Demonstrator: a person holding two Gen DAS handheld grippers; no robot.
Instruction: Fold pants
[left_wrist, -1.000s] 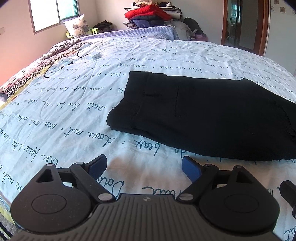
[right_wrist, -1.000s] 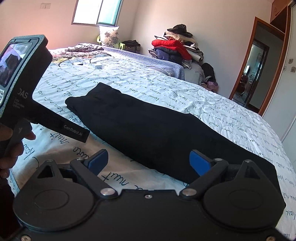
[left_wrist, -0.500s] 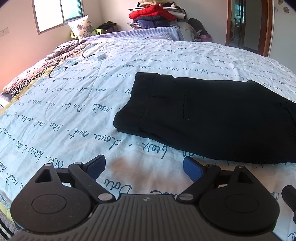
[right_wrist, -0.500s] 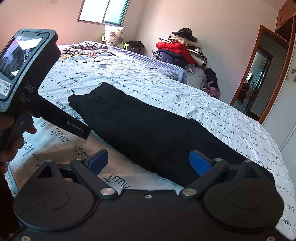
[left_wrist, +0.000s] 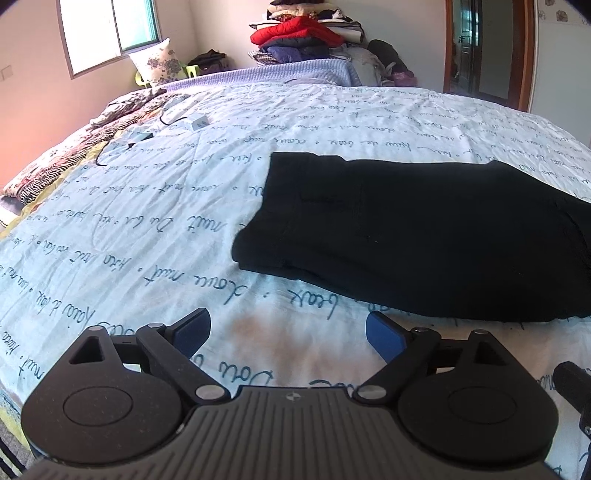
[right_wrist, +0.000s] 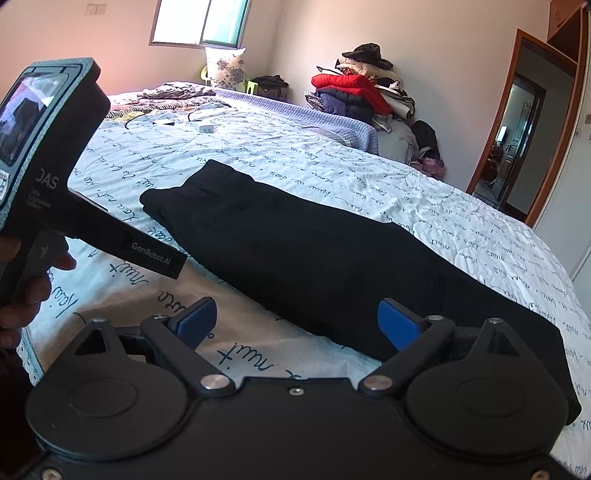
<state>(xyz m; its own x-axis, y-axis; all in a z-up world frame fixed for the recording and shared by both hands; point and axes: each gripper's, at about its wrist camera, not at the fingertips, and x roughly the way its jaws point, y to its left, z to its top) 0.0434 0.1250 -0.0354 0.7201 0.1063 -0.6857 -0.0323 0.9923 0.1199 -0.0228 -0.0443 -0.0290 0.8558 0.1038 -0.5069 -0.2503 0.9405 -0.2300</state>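
Counting the items in view gives one pair of black pants (left_wrist: 424, 236), two grippers, and one bed. The pants (right_wrist: 314, 258) lie flat on the bed sheet (left_wrist: 147, 229), folded lengthwise so one leg sits on the other. Their long axis runs from the waistband end (right_wrist: 173, 195) at the person's left to the leg end at the person's right. In the right wrist view this axis slants from upper left to lower right, and the leg end passes behind the right gripper's body.

The left gripper (left_wrist: 288, 330) hovers over bare sheet just short of the near edge of the pants, its blue pads (left_wrist: 194, 328) spread wide with nothing between them. The right gripper (right_wrist: 297, 323) is likewise spread wide and empty, positioned over the near edge of the pants. The left gripper's body (right_wrist: 48, 162), held by a hand (right_wrist: 26, 288), appears at the left of the right wrist view.

The sheet is pale with blue handwritten script. A white charger block and cable (left_wrist: 195, 122) lie farther up the bed. A floral pillow (left_wrist: 159, 66) stands below the window (left_wrist: 110, 29). One stack of folded clothes (right_wrist: 354, 92) sits beyond the bed, and a wooden-framed doorway (right_wrist: 524, 129) is at the right.
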